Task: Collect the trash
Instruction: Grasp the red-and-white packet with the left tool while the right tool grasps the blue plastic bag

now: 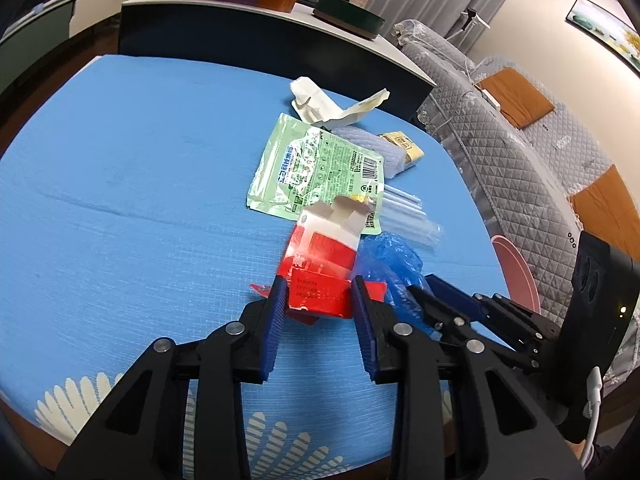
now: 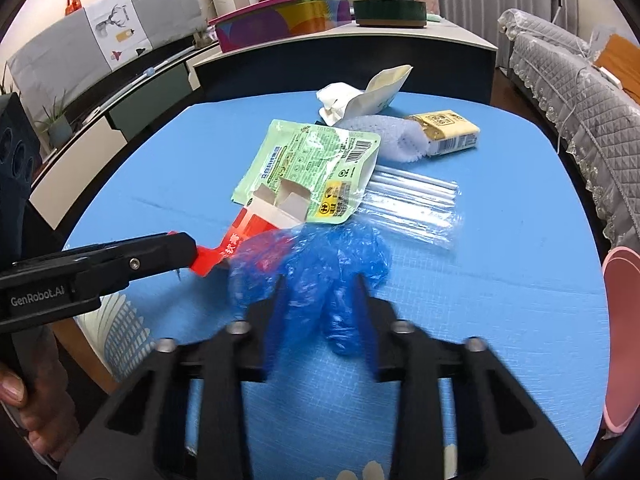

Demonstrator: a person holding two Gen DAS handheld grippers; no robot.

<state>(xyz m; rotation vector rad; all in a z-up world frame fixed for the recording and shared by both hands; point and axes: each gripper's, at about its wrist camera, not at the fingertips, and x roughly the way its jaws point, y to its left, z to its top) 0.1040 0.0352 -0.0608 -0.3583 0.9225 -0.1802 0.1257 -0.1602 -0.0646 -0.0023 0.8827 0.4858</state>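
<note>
- I hold the left gripper pinching the near flap of the red-and-white carton on the blue table; thin card may tear or slip.
- My right gripper straddles the blue plastic glove, jaws blurred, so I cannot tell whether they pinch it; the film may slide free.

The table cover looks like woven cloth – matt, with a fine grid texture. The red-and-white carton is glossy cardboard. The green pouch is shiny plastic film, the blue bag thin crinkled plastic – the clear sleeve is glossy too
</note>
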